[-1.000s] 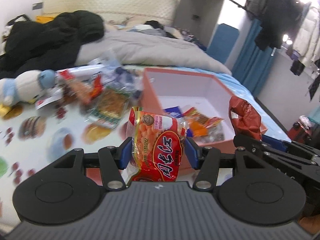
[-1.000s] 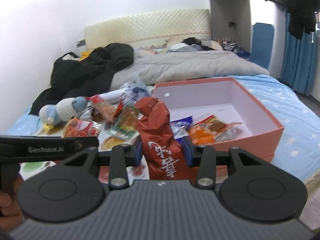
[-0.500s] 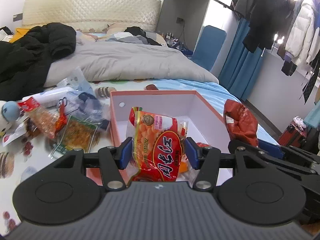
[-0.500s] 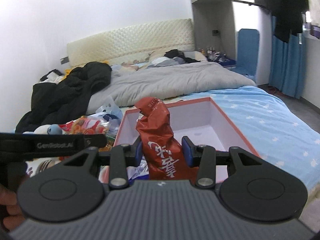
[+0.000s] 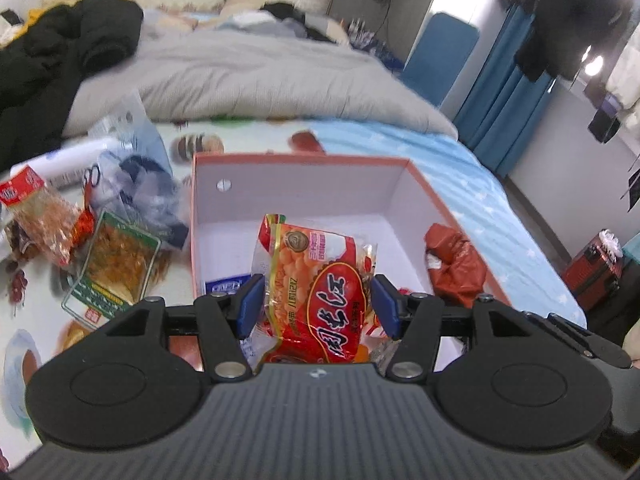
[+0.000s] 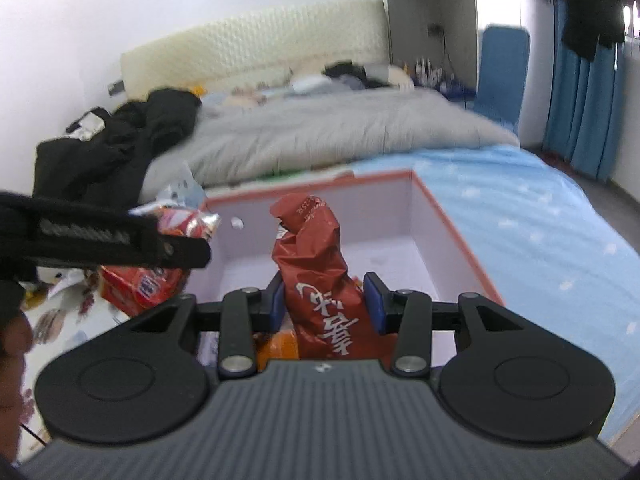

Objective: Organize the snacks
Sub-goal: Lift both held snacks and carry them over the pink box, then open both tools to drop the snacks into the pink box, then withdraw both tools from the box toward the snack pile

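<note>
My left gripper [image 5: 316, 302] is shut on a red and orange snack bag [image 5: 316, 284] and holds it above the near part of the open pink box [image 5: 304, 158]. My right gripper [image 6: 326, 304] is shut on a dark red snack pouch [image 6: 320, 276], also over the box [image 6: 452, 224]; the pouch shows at the right in the left wrist view [image 5: 454, 266]. The left gripper's arm [image 6: 100, 236] with its bag [image 6: 140, 280] appears at the left in the right wrist view. Several snacks lie in the box's near end, mostly hidden.
Loose snack packets [image 5: 112, 256] lie on the printed mat [image 5: 28, 328] left of the box. A grey duvet [image 5: 256, 76] and a black coat [image 5: 60, 48] lie behind. The blue sheet [image 6: 552, 216] runs to the bed's right edge.
Both grippers have moved forward and tilted down over the box, each still holding its packet. The box interior now fills more of both views.
</note>
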Motion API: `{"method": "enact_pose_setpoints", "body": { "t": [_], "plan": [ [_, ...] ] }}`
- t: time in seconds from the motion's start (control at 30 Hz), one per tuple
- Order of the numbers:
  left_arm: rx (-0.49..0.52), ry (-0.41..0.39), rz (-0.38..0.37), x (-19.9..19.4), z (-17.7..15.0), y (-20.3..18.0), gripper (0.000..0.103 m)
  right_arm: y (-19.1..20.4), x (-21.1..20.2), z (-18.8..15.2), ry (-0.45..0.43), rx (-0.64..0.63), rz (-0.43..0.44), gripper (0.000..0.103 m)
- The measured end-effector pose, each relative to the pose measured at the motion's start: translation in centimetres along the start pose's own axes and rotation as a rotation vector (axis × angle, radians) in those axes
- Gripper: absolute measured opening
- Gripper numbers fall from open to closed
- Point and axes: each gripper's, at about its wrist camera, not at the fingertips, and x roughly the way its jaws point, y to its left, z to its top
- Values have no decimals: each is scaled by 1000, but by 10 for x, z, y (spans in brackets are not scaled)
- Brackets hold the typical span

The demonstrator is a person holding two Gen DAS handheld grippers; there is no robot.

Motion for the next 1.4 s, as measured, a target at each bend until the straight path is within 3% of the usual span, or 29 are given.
{"method": "enact_pose_setpoints", "body": {
  "t": [0.2,0.3,0.37,0.43,0.5,0.83,1.1,1.4],
  "plan": [
    [-10,5,30,5,-1,9,66,-12,16,-5,69,39,-16,44],
    [10,-1,45,3,-2,10,77,-12,17,-6,81,17,-22,45],
    [55,-11,57,-2,-4,5,81,-14,15,-5,76,38,-14,52],
    [85,-29,69,-7,-7,1,82,-16,11,-4,53,62,-4,66],
    [80,-38,67,-12,-9,1,82,-17,6,-3,39,77,-2,68],
    [49,-123,48,-55,-21,10,82,-10,-19,-6,-5,66,3,68],
    [77,-194,76,-106,-49,26,82,20,-55,-16,-70,15,71,68],
    [67,-191,98,-150,-91,54,82,51,-92,-34,-107,5,125,68]
  ]
}}
